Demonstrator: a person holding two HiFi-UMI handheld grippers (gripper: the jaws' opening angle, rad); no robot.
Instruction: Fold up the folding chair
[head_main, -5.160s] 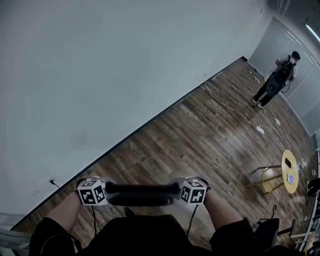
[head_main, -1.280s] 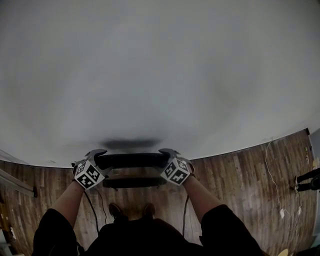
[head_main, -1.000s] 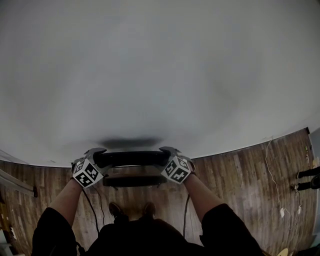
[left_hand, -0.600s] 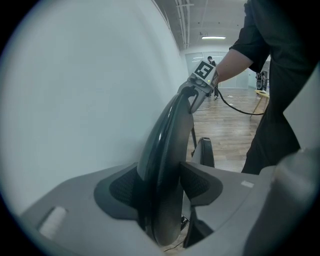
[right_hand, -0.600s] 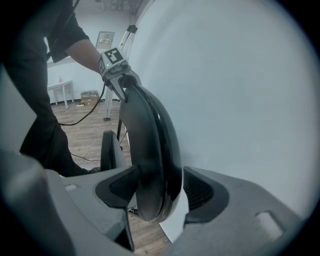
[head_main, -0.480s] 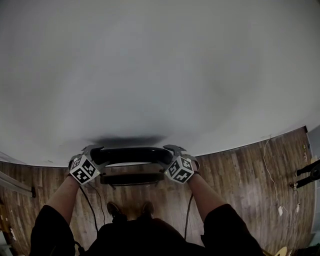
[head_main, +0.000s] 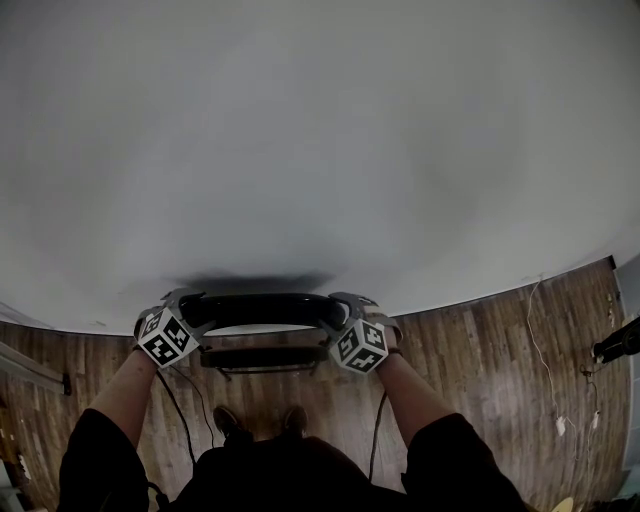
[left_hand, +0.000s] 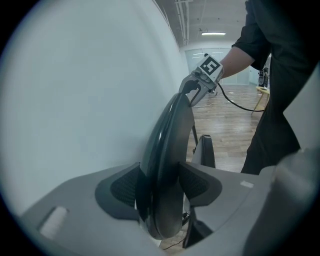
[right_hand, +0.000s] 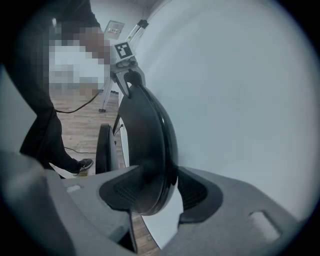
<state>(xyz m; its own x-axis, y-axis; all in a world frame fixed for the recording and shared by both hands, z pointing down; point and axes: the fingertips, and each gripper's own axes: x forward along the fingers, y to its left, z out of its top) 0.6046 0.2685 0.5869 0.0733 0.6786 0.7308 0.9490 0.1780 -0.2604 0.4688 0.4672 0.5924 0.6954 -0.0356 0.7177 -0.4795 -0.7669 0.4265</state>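
Note:
The folded black chair stands upright close to the white wall. In the head view its curved backrest (head_main: 255, 309) runs between my two grippers, with the folded seat (head_main: 262, 357) below it. My left gripper (head_main: 190, 300) is shut on the backrest's left end. In the left gripper view, both pads press the backrest (left_hand: 167, 165) at the gripper (left_hand: 160, 187). My right gripper (head_main: 345, 300) grips the right end. Its jaws have just been closing with the backrest (right_hand: 147, 145) between them, and the gripper (right_hand: 150, 192) clamps it.
The white wall (head_main: 320, 150) fills most of the head view right behind the chair. Wood floor (head_main: 480, 340) lies below, with a thin cable (head_main: 545, 350) at the right. My shoes (head_main: 230, 420) stand just behind the chair. Black cables hang from both grippers.
Over the last second the backrest and both grippers have shifted slightly up toward the wall, and the right gripper's cube has rolled a little. Five seconds ago I was facing down the room.

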